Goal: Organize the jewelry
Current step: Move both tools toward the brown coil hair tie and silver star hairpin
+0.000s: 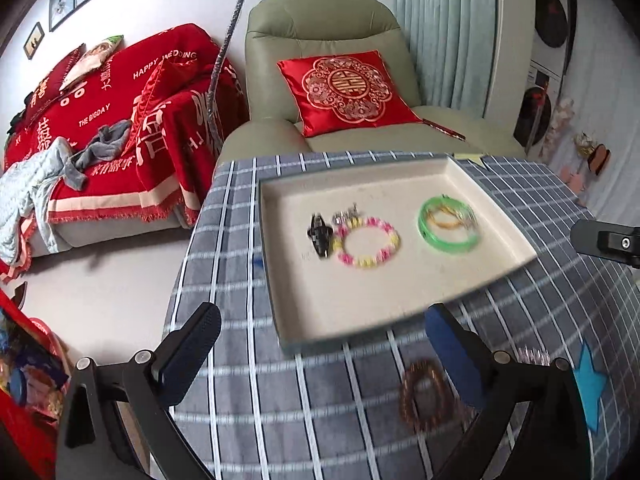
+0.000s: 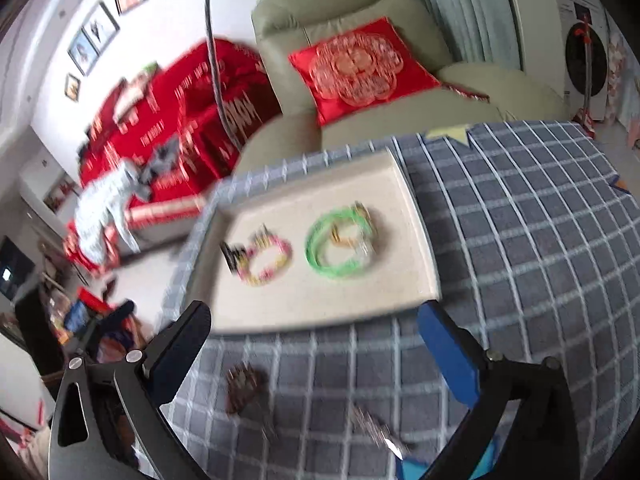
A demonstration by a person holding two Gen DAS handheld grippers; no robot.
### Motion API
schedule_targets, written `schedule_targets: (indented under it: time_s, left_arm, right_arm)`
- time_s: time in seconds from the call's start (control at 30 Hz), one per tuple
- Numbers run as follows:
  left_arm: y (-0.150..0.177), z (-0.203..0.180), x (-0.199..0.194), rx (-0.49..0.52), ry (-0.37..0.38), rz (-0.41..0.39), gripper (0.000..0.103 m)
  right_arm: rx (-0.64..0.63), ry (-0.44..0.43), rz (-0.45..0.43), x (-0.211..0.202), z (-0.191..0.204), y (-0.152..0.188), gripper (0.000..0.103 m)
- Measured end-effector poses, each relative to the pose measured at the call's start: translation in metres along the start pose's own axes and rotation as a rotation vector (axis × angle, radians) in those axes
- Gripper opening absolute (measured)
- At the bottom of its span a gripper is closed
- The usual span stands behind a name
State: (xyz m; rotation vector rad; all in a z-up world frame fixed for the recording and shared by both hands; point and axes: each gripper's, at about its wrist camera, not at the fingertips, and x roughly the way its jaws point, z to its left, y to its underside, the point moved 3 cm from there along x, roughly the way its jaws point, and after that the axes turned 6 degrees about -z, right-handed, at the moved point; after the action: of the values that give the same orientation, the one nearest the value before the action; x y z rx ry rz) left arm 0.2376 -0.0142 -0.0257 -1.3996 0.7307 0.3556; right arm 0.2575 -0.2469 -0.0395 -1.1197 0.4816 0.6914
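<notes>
Checked tablecloth [image 1: 320,400] is carrying a brown bracelet [image 1: 424,396] near its front edge, outside the tray [image 1: 360,320], and you are holding both the left gripper [image 1: 320,344] and the right gripper [image 2: 316,336] wide open and empty, so a fast swipe risks knocking it off.

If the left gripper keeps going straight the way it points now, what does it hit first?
Probably the near rim of the cream tray, just ahead between the open left gripper fingers. The brown bead bracelet lies nearer, off to the right; depth is uncertain.
</notes>
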Motion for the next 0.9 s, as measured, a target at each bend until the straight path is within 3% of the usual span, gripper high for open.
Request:
schedule_targets:
  time_s: [0.23, 0.5, 0.9]
  left_arm:
    - [0.032, -0.004, -0.01, 0.0, 0.018, 0.045, 0.103]
    - [0.06, -0.009, -0.008, 0.0, 0.03, 0.094, 0.103]
    - [0.069, -0.009, 0.018, -0.055, 0.067, 0.16, 0.103]
  right_arm:
    - [0.023, -0.008, 0.066, -0.012, -0.01, 0.038, 0.103]
    - [-0.013, 0.058, 0.148, -0.012, -0.024, 0.082, 0.103]
    - [-0.096, 0.17, 0.187, -0.003, -0.034, 0.101, 0.103]
